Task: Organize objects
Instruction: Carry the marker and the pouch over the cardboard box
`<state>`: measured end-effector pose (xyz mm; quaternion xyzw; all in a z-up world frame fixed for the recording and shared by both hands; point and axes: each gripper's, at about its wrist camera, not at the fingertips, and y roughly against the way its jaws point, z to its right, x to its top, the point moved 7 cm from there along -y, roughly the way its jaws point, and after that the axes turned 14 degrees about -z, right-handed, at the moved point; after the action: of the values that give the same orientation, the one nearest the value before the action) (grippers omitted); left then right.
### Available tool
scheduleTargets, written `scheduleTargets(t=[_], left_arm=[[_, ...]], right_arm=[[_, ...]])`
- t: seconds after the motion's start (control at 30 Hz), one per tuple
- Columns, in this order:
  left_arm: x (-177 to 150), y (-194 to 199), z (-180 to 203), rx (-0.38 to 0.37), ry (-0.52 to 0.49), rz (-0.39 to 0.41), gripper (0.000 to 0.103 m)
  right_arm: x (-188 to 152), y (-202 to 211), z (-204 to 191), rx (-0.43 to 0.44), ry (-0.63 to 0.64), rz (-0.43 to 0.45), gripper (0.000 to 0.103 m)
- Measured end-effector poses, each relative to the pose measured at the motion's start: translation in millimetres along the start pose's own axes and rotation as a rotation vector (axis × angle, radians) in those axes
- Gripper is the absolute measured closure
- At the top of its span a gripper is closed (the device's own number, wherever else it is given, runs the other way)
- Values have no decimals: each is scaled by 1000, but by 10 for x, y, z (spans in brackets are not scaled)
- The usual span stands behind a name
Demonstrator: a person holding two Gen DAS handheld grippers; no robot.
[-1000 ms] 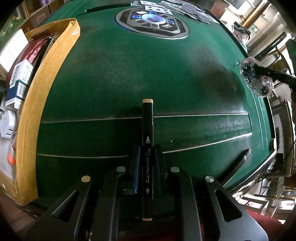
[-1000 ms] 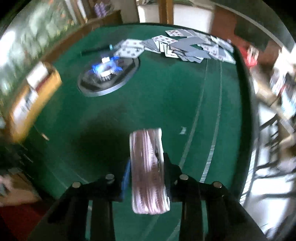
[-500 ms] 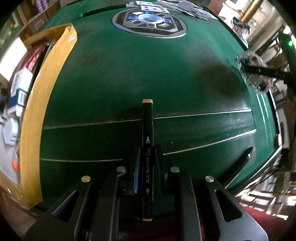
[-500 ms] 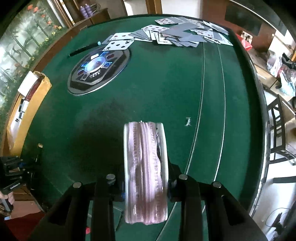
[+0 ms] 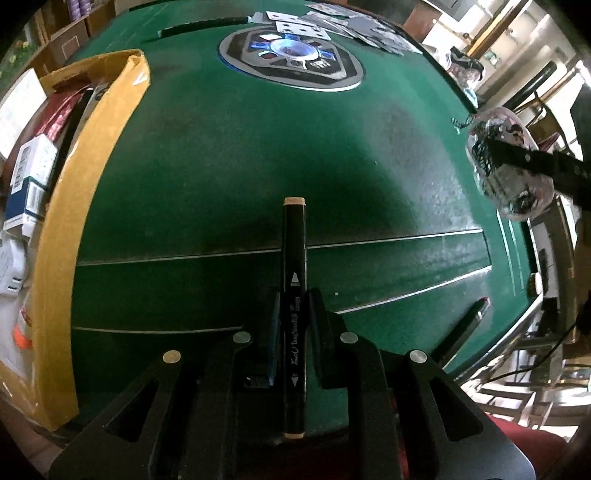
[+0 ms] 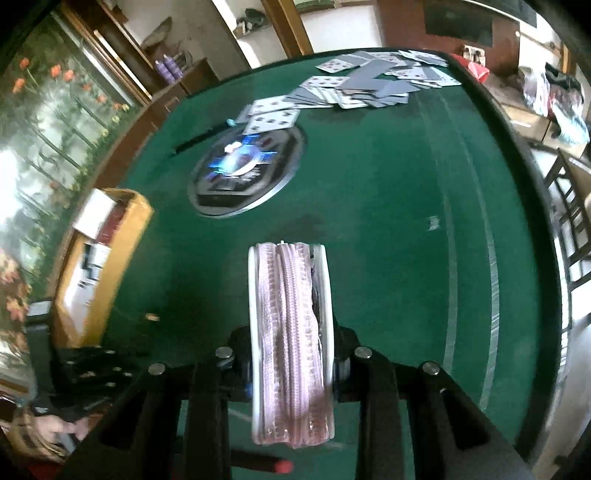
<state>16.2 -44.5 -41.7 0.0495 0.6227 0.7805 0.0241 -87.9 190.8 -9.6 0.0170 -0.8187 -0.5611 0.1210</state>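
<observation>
My left gripper (image 5: pixel 293 310) is shut on a black marker (image 5: pixel 294 258) with tan end caps, held above the green felt table (image 5: pixel 221 166) and pointing away from me. My right gripper (image 6: pixel 291 354) is shut on a round pink zippered pouch (image 6: pixel 291 332), seen edge-on over the felt. In the left wrist view the same pouch (image 5: pixel 506 166) appears at the right with a black finger across it. An open cardboard box (image 5: pixel 92 192) holding small packages stands at the table's left edge; it also shows as the cardboard box (image 6: pixel 99 258) in the right wrist view.
A dark oval emblem (image 5: pixel 291 59) lies in the table's middle, with a black pen (image 5: pixel 195 29) behind it. Playing cards (image 6: pixel 362 85) are spread at the far side. A red-tipped marker (image 6: pixel 266 463) lies under my right gripper. Chairs (image 6: pixel 569 221) stand to the right. A person's hand (image 6: pixel 51 428) shows lower left.
My right gripper has rolled and shifted, so the table swings in its view and the cardboard box comes nearer. In the left view the pouch has drifted slightly lower at the right edge.
</observation>
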Motion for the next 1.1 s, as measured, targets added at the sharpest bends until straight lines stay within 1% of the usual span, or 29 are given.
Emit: scheduleTargets(t=[0.13, 0.27, 0.43, 0.7, 0.93, 1.1], left_arm=[[-11, 160, -225, -28, 16, 9, 89], [-93, 278, -408, -31, 18, 12, 89], [-206, 388, -558, -50, 23, 18, 89], [-289, 664, -693, -72, 13, 58, 89], [-346, 832, -835, -111, 47, 75, 89], [-359, 925, -889, -103, 55, 87, 89]], right_arm=[[-30, -87, -417, 37, 9, 2, 76], [-55, -222, -805, 67, 34, -5, 76], [-128, -381, -1157, 97, 52, -21, 76], [-278, -612, -1422, 130, 53, -69, 76], [-363, -709, -1657, 172, 64, -94, 76], [-394, -778, -1805, 185, 81, -108, 76]])
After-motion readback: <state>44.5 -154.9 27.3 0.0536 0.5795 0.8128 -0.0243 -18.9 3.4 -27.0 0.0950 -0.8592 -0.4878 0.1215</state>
